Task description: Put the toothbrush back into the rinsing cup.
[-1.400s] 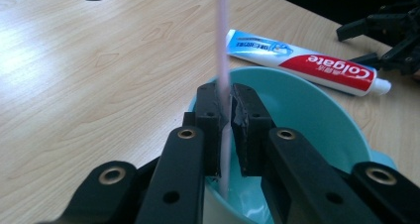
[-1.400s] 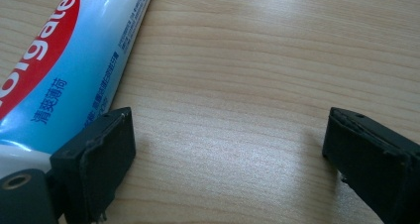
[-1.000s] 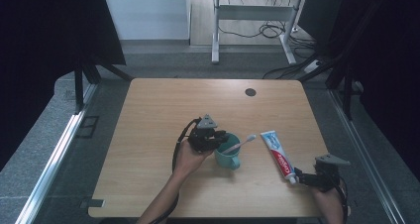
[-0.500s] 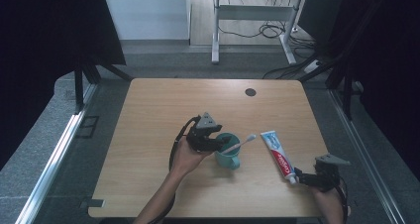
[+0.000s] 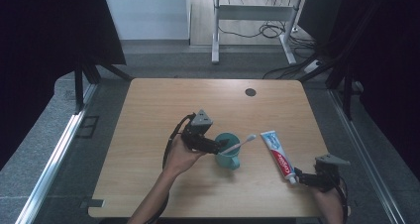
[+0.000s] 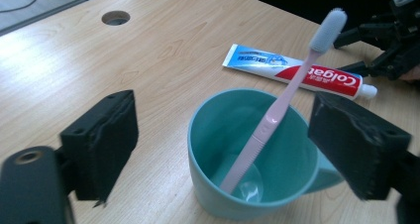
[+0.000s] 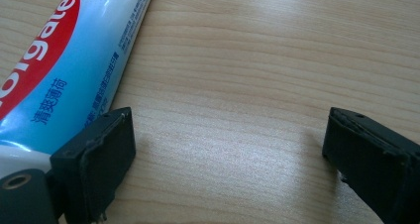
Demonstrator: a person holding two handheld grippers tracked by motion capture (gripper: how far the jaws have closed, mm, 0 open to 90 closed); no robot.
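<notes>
Item 1, left gripper [image 5: 214,145]: I have it just left of the mug, its jaws have just been opening and now stand wide, gripping nothing; in the left gripper view the mug sits between and beyond the pads, untouched. I judge the release done; I should lift it straight up and back so neither pad clips the rim.

Item 2, teal mug [image 6: 252,154]: upright on the desk [image 5: 148,110], mid-front.

Item 3, pink toothbrush [image 6: 285,102]: stands in the mug, foot on the bottom, leaning on the far rim, head toward the tube. Light and likely to tip if knocked.

Item 4, toothpaste tube [image 5: 278,156]: flat on the desk, right of the mug, cap toward me.

Item 5, right gripper [image 5: 303,178]: jaws wide and empty, just beside the cap end; I should shift toward the tube before closing.
</notes>
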